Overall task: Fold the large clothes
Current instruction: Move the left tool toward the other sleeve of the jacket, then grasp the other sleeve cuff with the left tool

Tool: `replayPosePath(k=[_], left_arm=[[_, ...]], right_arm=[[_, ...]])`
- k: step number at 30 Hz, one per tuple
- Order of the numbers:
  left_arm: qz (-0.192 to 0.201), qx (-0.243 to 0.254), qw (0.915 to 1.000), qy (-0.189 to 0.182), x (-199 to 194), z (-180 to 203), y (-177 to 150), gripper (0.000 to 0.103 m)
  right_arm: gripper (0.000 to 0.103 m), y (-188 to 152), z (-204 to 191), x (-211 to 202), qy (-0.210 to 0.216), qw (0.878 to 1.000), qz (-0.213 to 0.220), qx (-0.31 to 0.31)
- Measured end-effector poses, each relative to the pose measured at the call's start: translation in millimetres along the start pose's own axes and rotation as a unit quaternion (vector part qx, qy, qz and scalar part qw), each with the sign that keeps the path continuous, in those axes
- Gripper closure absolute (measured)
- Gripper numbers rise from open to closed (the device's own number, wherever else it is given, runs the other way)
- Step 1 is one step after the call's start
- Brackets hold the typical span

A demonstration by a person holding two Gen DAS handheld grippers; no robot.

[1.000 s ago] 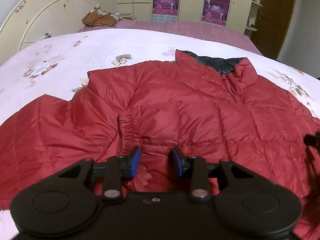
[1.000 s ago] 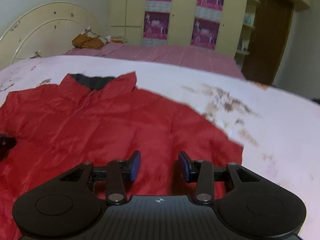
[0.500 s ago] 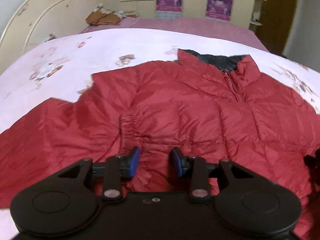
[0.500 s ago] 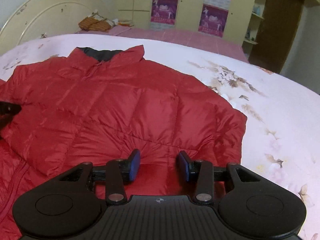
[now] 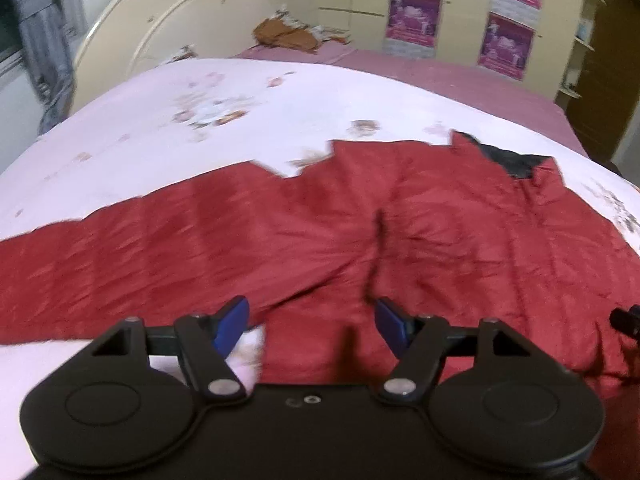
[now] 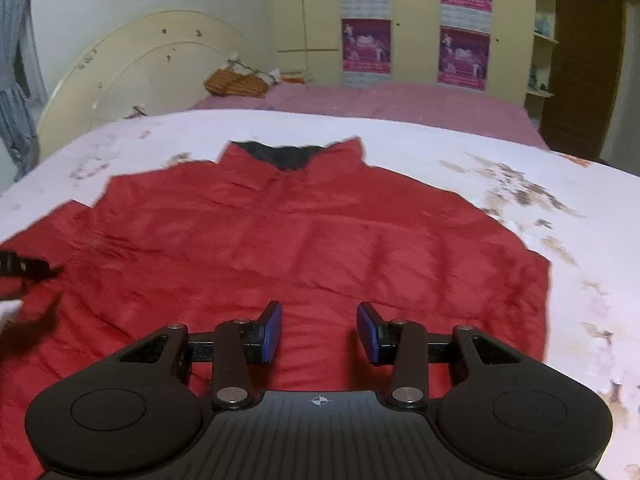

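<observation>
A red quilted puffer jacket [image 5: 440,232] with a dark collar lining lies front up on the white floral bedspread [image 5: 240,112]. Its left sleeve stretches out to the left. The jacket also fills the right wrist view [image 6: 320,232]. My left gripper [image 5: 310,322] is open and empty, low over the jacket's hem near where the sleeve meets the body. My right gripper [image 6: 319,332] is open and empty above the hem on the jacket's right half. The left gripper's tip shows at the left edge of the right wrist view [image 6: 20,268].
A cream curved headboard [image 5: 180,24] stands at the back left. A pink bed [image 6: 380,100] with a brown bundle [image 6: 236,80] lies behind. Yellow wardrobes with posters [image 6: 464,52] and a brown door [image 6: 584,60] line the back wall.
My left gripper has swung left toward the outstretched sleeve and its jaws have opened wider. My right gripper has moved left and now faces the jacket's collar. Both views are blurred by motion.
</observation>
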State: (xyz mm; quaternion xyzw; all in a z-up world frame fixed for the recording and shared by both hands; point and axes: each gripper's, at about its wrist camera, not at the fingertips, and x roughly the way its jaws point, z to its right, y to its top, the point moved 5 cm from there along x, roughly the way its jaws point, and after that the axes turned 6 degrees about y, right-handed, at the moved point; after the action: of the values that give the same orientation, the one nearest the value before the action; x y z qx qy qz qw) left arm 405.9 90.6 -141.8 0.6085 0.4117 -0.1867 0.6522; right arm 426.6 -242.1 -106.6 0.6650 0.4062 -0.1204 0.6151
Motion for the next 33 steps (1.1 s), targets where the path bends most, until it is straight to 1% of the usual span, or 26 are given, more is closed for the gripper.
replayPosePath(k=[4,8,9,10,11,12,15,16,20,22,23,24,26,29,32,33], left_arm=[[-0.005,-0.038,0.9993,0.000,3.1,-42.1,-6.6,0.033],[-0.004,-0.102,0.9947,-0.005,4.7,-96.1,-12.8,0.033],[-0.004,-0.118,0.9930,-0.005,4.8,-110.8,-14.5,0.033],[-0.005,-0.131,0.9914,-0.001,4.9,-126.2,-16.6,0.033],[-0.007,-0.141,0.9900,0.005,5.5,-140.1,-18.3,0.033],[-0.008,-0.152,0.9883,0.010,5.8,-154.3,-20.7,0.033],[-0.014,-0.189,0.9817,0.020,6.2,-196.9,-29.4,0.036],[-0.015,-0.197,0.9799,0.023,5.7,-207.7,-32.0,0.039],[-0.023,-0.232,0.9719,0.035,4.3,-251.6,-47.8,0.042],[-0.031,-0.255,0.9656,0.040,5.8,-269.7,-56.7,0.043],[-0.036,-0.268,0.9618,0.041,8.1,-277.1,-60.5,0.044],[-0.040,-0.281,0.9581,0.040,11.0,-284.5,-63.5,0.047],[-0.036,-0.295,0.9542,0.033,15.9,-295.2,-65.9,0.049],[-0.026,-0.305,0.9516,0.027,23.4,-303.6,-58.6,0.050],[-0.012,-0.335,0.9420,0.020,35.2,-312.9,-48.8,0.051],[-0.006,-0.342,0.9396,0.020,38.6,-314.8,-45.6,0.056]], right_arm=[[0.062,1.2,-22.2,4.5,0.004,1.000,-0.004,-0.008],[0.060,5.4,-41.2,9.7,0.004,1.000,-0.007,0.000],[0.055,7.7,-45.8,11.2,0.003,1.000,-0.005,0.000],[0.048,9.8,-50.5,12.2,0.002,1.000,-0.002,0.000],[0.031,12.5,-57.0,13.4,0.001,1.000,0.005,-0.001],[0.029,14.3,-63.0,14.3,0.001,1.000,0.011,-0.004],[0.029,19.3,-84.6,20.8,0.001,1.000,0.022,-0.021],[0.029,19.8,-89.8,23.7,0.005,1.000,0.021,-0.019],[0.029,21.5,-114.5,39.9,0.021,1.000,0.012,-0.017],[0.029,21.0,-126.8,47.4,0.029,0.999,0.007,-0.022],[0.029,20.9,-132.9,51.2,0.032,0.999,0.005,-0.026],[0.029,20.2,-138.4,55.1,0.034,0.999,0.003,-0.031],[0.029,17.9,-147.2,64.1,0.034,0.999,-0.006,-0.041],[0.029,14.9,-151.6,75.4,0.025,0.999,-0.016,-0.045],[0.029,16.6,-151.8,79.8,0.017,0.999,-0.010,-0.041],[0.029,16.6,-152.3,81.8,0.016,0.999,-0.012,-0.043]])
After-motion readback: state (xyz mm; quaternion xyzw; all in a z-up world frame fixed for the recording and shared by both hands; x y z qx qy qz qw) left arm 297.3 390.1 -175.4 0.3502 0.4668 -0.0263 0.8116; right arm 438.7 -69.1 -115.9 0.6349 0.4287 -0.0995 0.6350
